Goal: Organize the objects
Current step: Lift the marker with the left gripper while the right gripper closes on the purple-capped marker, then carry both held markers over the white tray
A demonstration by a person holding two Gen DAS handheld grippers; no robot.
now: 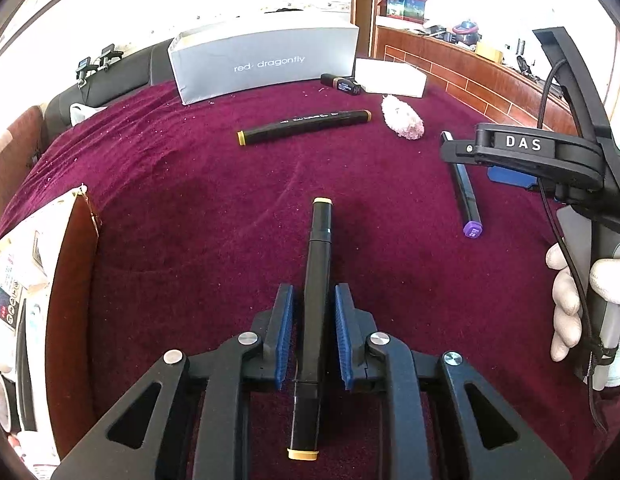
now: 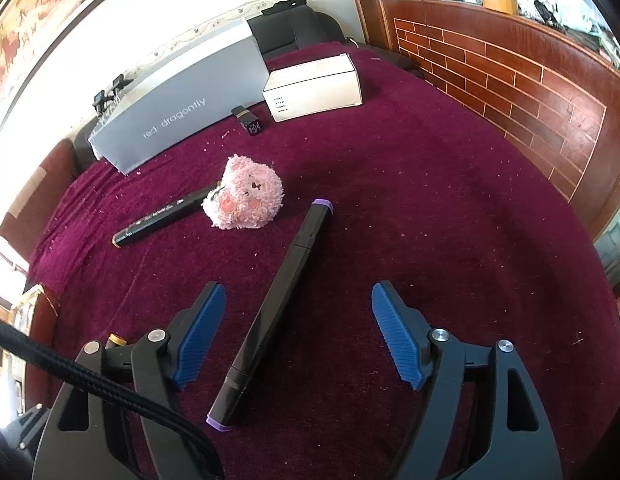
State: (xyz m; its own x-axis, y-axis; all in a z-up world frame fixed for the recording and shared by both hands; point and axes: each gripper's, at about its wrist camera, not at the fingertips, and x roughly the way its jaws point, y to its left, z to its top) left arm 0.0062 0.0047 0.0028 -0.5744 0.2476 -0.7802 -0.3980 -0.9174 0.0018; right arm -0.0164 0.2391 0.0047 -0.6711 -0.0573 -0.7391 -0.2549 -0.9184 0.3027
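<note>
You are in a lived-in home room, table under a plum velvet cloth [image 2: 430,200], black leather sofa [image 2: 293,32] against the wall, framed horse painting [image 2: 49,20], wood-panelled counter [image 2: 510,92] cluttered with household odds and ends.

Black yellow-capped marker [image 1: 316,320] and purple-capped marker [image 2: 269,312] lie on maroon cloth [image 2: 430,200]

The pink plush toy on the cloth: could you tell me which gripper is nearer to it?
Right. The right gripper sits just short of the pink plush toy, straddling the purple-capped marker; the left gripper is farther back, around the yellow-capped marker.
</note>
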